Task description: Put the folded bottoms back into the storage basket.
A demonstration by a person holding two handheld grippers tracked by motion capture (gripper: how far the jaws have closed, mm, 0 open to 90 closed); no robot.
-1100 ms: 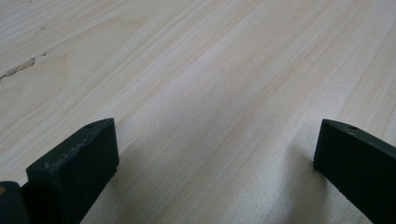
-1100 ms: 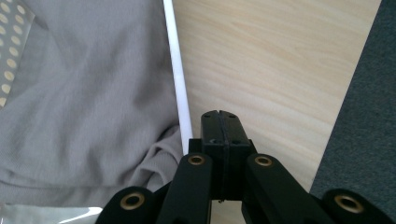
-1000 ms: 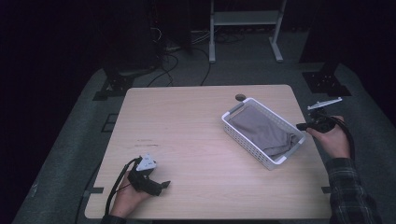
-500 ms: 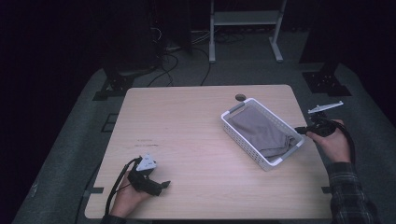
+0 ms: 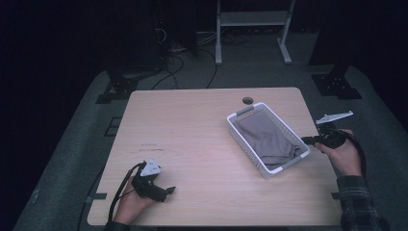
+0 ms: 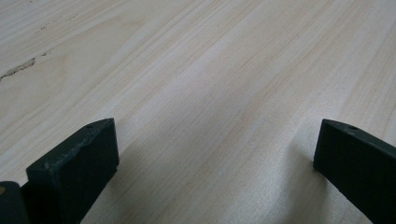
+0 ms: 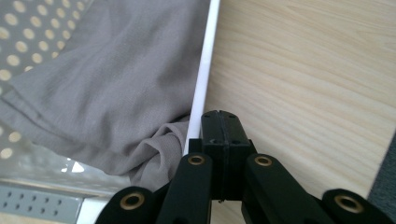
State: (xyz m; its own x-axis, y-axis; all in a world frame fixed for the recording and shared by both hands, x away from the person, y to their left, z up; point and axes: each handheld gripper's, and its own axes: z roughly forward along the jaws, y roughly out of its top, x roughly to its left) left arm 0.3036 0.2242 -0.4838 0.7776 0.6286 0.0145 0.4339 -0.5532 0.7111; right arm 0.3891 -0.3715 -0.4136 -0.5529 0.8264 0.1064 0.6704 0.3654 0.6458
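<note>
High view: a person seated at a pale wooden table (image 5: 192, 139) holds a two-jaw gripper in each hand, with a white perforated basket (image 5: 239, 134) set at an angle on the right half of the tabletop. A grey cloth (image 5: 269, 139) lies folded inside the basket, filling most of its floor and bunching toward the near right corner.

The right gripper (image 5: 310, 141), held in the person's right hand (image 5: 345, 156), sits at the basket's right long wall near that corner, its tips at the rim. From the right gripper view, the right gripper's (image 7: 219, 128) jaws are pressed flat together with nothing caught between them; they lie just outside the basket's thin white wall (image 7: 201, 84), on the table side and touching or nearly touching it. The cloth (image 7: 107, 88) lies on the far side of that wall, its crumpled fold just beside the jaw tips but separated from them by the rim.

The left gripper (image 5: 163, 191) rests low over the table's near left corner in the person's left hand (image 5: 132, 202), well apart from the basket. From the left gripper view, its jaws stand wide apart over bare wood grain (image 6: 210, 93), holding nothing.
</note>
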